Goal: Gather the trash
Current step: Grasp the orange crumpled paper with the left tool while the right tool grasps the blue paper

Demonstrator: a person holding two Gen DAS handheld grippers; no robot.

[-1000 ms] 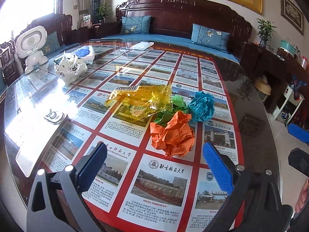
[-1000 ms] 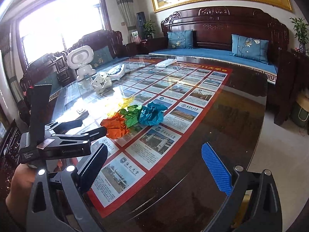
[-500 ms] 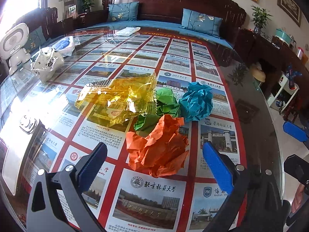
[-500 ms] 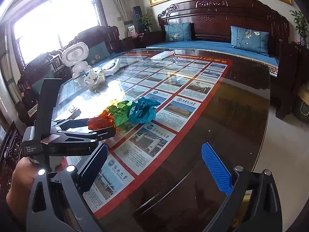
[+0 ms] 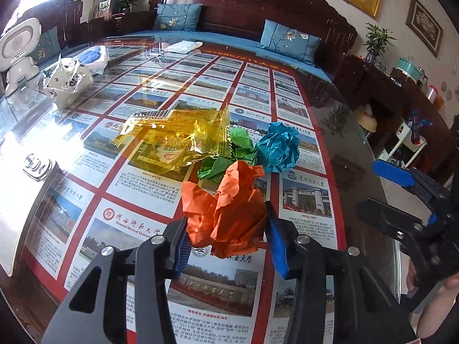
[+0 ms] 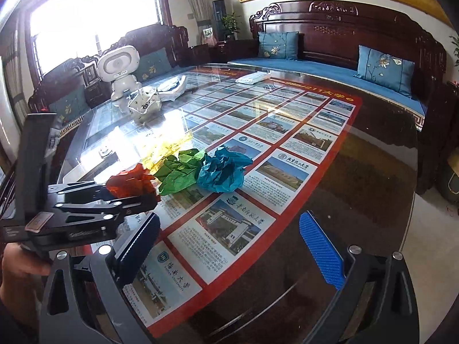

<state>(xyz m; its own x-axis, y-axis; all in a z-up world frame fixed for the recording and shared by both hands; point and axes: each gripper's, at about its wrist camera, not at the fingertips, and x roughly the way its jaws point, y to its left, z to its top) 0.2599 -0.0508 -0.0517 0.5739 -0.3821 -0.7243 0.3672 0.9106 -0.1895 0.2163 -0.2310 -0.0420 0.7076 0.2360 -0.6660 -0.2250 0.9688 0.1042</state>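
Note:
Trash lies together on the glass-topped table: a crumpled orange paper ball (image 5: pixel 226 209), a green paper ball (image 5: pixel 232 157), a teal paper ball (image 5: pixel 279 149) and a yellow plastic wrapper (image 5: pixel 175 140). My left gripper (image 5: pixel 226 235) is shut on the orange ball, both blue pads pressing its sides. In the right wrist view the left gripper (image 6: pixel 134 192) holds the orange ball (image 6: pixel 129 182) beside the green ball (image 6: pixel 180 169) and the teal ball (image 6: pixel 222 170). My right gripper (image 6: pixel 229 246) is open and empty above the table's near edge.
A white ceramic pig (image 5: pixel 67 81), a white toy robot (image 5: pixel 17 51), a plastic bag (image 5: pixel 93 57) and a white packet (image 5: pixel 183 46) sit farther back on the table (image 6: pixel 358 172). A small metal object (image 5: pixel 37 166) lies at the left. A dark wooden sofa stands behind.
My left gripper moved forward around the orange paper ball and closed on it. The right gripper stayed open and shifted only slightly.

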